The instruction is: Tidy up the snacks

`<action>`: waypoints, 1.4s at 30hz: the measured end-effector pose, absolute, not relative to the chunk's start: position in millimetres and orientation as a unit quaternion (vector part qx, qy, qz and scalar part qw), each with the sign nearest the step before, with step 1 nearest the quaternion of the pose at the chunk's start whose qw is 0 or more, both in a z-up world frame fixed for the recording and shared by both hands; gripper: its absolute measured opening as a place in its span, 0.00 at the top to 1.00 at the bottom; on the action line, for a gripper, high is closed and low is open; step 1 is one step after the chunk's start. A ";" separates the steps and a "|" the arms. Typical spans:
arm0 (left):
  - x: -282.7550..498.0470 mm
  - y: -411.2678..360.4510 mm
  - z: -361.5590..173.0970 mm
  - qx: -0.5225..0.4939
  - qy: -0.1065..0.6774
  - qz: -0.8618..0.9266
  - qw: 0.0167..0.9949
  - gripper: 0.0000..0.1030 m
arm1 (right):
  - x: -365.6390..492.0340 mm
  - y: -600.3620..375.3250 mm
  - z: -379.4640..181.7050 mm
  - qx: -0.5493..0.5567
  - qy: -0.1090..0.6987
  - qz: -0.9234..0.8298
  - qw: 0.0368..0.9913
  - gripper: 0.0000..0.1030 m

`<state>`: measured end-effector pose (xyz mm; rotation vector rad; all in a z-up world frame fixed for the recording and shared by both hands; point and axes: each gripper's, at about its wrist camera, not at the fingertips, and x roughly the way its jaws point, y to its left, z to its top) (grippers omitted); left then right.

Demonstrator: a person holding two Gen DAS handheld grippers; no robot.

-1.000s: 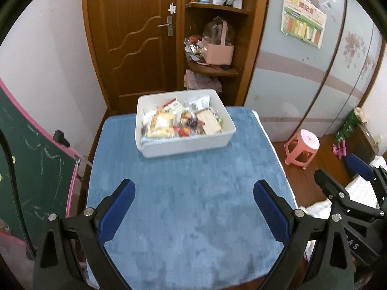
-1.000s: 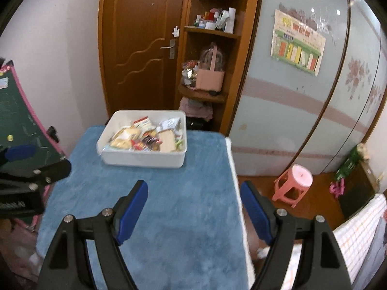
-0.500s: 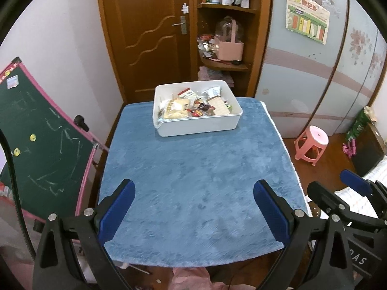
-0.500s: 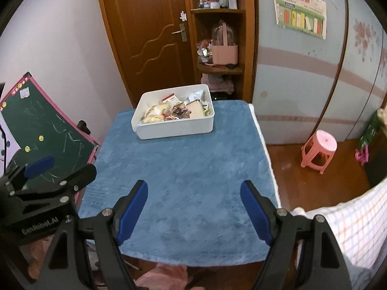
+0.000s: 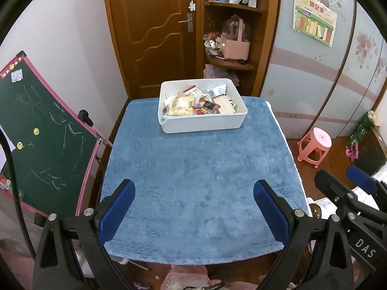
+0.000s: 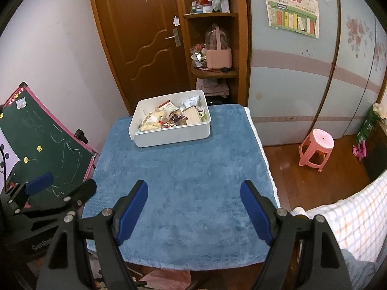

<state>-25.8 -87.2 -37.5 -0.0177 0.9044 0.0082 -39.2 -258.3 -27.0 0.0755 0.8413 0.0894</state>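
Note:
A white bin [image 5: 205, 123] full of mixed snack packets [image 5: 193, 102] stands at the far edge of a blue-covered table [image 5: 193, 181]. It also shows in the right wrist view [image 6: 174, 134], with the snack packets [image 6: 169, 118] inside it. My left gripper [image 5: 193, 207] is open and empty, held above the near edge of the table, far from the bin. My right gripper [image 6: 193, 207] is open and empty, also over the near edge. Each gripper shows at the side of the other's view.
A green chalkboard with a pink frame [image 5: 41, 140] leans left of the table. A pink stool [image 5: 314, 145] stands on the wooden floor at right. A wooden door [image 5: 154, 31] and corner shelves [image 5: 232, 24] are behind the table. A checked cloth [image 6: 350, 217] lies at near right.
Both grippers have pulled back and up from the bin. The bin now looks smaller and farther, and the whole table and the chalkboard have come into view.

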 end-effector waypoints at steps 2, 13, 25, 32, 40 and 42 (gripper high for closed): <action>-22.1 -86.5 -38.4 -0.011 0.442 0.005 0.897 0.05 | -36.7 -256.2 -25.8 0.032 0.406 0.043 0.912 0.23; -11.8 -85.3 -40.1 -0.009 0.440 0.009 0.898 0.05 | -23.5 -255.9 -27.9 0.032 0.415 0.042 0.908 0.23; -1.6 -82.3 -43.5 -0.009 0.444 0.011 0.896 0.05 | -17.7 -256.0 -29.9 0.033 0.417 0.042 0.907 0.23; 1.0 -77.2 -45.9 -0.010 0.446 0.014 0.895 0.05 | -12.6 -252.9 -34.3 0.033 0.418 0.041 0.907 0.23; 0.8 -76.3 -46.1 -0.008 0.447 0.015 0.895 0.05 | -9.5 -249.3 -34.6 0.034 0.419 0.041 0.907 0.23; 0.8 -76.4 -46.0 -0.008 0.447 0.015 0.895 0.05 | -9.5 -249.3 -35.0 0.034 0.419 0.041 0.906 0.23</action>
